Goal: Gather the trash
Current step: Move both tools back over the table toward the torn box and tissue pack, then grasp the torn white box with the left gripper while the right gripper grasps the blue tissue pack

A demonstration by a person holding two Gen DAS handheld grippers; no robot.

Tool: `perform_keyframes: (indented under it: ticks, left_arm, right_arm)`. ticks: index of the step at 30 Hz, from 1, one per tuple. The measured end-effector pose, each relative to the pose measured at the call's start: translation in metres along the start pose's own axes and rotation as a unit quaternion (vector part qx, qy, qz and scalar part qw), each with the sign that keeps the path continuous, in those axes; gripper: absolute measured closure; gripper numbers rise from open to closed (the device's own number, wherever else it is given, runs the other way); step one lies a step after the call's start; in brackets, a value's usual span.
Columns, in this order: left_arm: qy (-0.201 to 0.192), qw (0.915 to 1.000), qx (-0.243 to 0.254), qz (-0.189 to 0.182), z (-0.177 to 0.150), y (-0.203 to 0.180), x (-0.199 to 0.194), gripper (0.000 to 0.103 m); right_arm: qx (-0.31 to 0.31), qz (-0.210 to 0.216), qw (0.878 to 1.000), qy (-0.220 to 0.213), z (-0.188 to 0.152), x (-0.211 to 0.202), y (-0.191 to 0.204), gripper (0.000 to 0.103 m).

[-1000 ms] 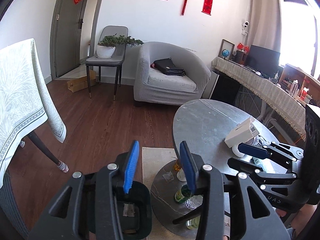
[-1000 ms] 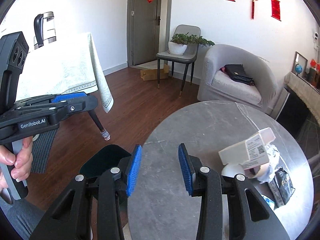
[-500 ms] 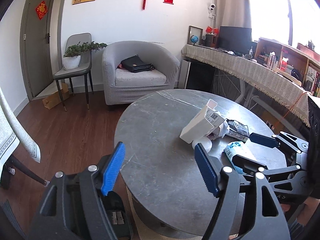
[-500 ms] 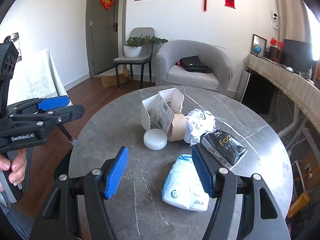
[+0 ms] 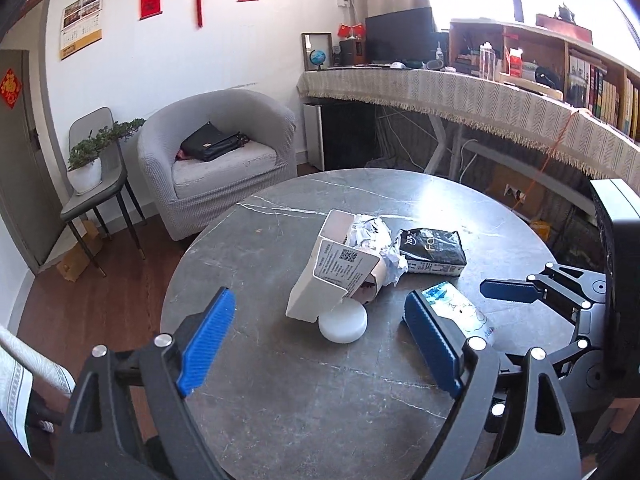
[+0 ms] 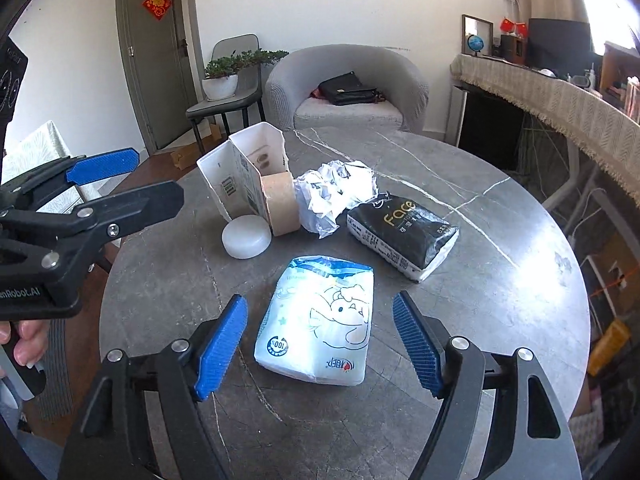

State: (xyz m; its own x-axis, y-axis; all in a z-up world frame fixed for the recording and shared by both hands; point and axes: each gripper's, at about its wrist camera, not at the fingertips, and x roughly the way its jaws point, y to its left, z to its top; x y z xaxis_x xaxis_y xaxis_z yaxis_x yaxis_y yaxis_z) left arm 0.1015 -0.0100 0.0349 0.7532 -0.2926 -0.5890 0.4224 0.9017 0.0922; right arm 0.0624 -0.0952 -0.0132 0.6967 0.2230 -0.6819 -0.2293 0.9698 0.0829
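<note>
blue-padded jaws stand spread wide on both tools: the right gripper (image 6: 320,344) hangs low over the white-and-blue wipes pack (image 6: 318,316), its fingers either side and apart from it, while the left gripper (image 5: 320,344) hovers before the white disc (image 5: 343,323) and tipped white carton (image 5: 332,272). behind these on the grey marble table (image 6: 500,240) the trash clusters together, with a tape roll (image 6: 280,204), crumpled paper (image 6: 336,192) and black tissue pack (image 6: 402,228).

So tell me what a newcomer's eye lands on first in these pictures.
The heap of trash at the middle of the round grey table: an open white carton, a crumpled paper ball and a black tissue pack. Nearer, a white-and-blue tissue pack lies flat, just ahead of the open right gripper.
</note>
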Motion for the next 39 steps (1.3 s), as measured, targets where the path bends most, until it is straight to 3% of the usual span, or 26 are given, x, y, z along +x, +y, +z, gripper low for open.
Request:
perform_keyframes:
  ticks: [6, 15, 19, 25, 32, 39]
  left_arm:
    - [0.022, 0.9987, 0.043, -0.012, 0.009, -0.004, 0.025, 0.014]
    - [0.028, 0.9977, 0.053, -0.031, 0.017, -0.013, 0.048, 0.016]
    - [0.030, 0.9976, 0.056, -0.028, 0.018, -0.011, 0.054, 0.024]
    - [0.036, 0.9978, 0.031, -0.045, 0.017, -0.005, 0.060, 0.034]
    - [0.032, 0.9983, 0.009, -0.048, 0.018, -0.001, 0.061, 0.050]
    - [0.021, 0.9984, -0.039, -0.036, 0.018, 0.011, 0.056, 0.053]
  right_arm:
    - [0.004, 0.005, 1.000, 0.017, -0.002, 0.008, -0.001, 0.027]
    - [0.008, 0.019, 0.999, 0.032, -0.002, 0.013, -0.007, 0.027]
    - [-0.004, 0.029, 0.999, 0.035, 0.001, 0.014, -0.009, 0.044]
    - [0.012, 0.047, 0.998, 0.037, 0.003, 0.012, -0.018, 0.055]
    - [0.019, 0.067, 0.997, 0.037, 0.005, 0.012, -0.017, 0.062]
    - [0.026, 0.077, 0.996, 0.038, 0.007, 0.011, -0.020, 0.068]
